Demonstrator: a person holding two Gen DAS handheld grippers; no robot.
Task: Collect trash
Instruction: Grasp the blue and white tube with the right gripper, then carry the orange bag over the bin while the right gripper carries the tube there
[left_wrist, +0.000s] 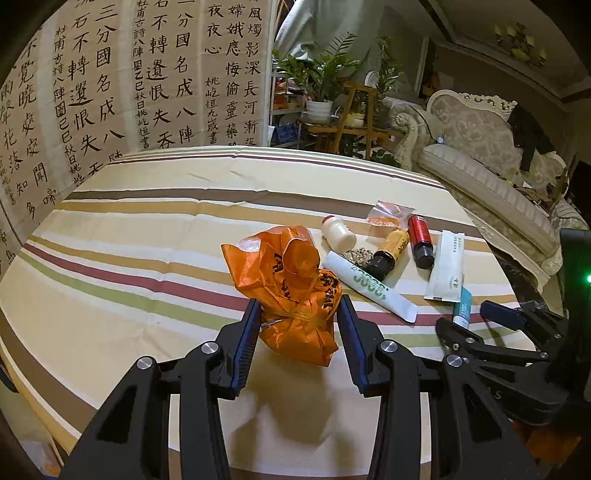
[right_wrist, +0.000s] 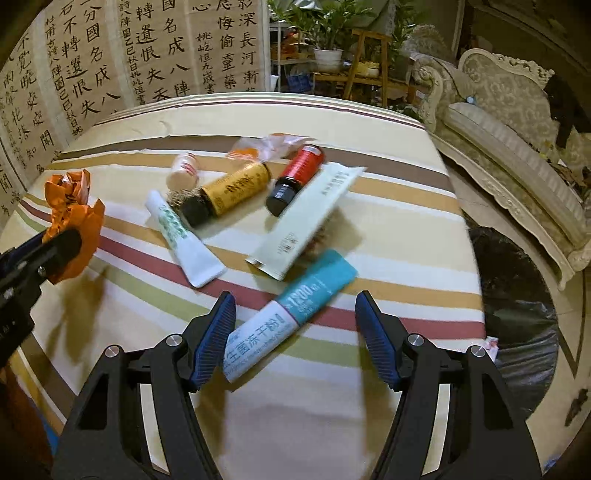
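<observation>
A tied orange plastic bag (left_wrist: 295, 295) sits on the striped tablecloth between the fingers of my left gripper (left_wrist: 299, 314), which is open around it without squeezing. It also shows at the left of the right wrist view (right_wrist: 74, 236). My right gripper (right_wrist: 295, 321) is open over a teal and white sachet (right_wrist: 288, 314) that lies between its fingers. Beyond lie a white tube (right_wrist: 184, 240), a yellow bottle (right_wrist: 229, 192), a red bottle (right_wrist: 295, 177), a long white sachet (right_wrist: 306, 221), a small white bottle (right_wrist: 183, 171) and a clear wrapper (right_wrist: 266, 146).
The table (left_wrist: 147, 229) ends close on the right, where a black trash bag (right_wrist: 517, 288) stands on the floor. A carved sofa (left_wrist: 480, 155) is at the right. A calligraphy screen (left_wrist: 110, 92) backs the table, with plants (left_wrist: 325, 81) behind.
</observation>
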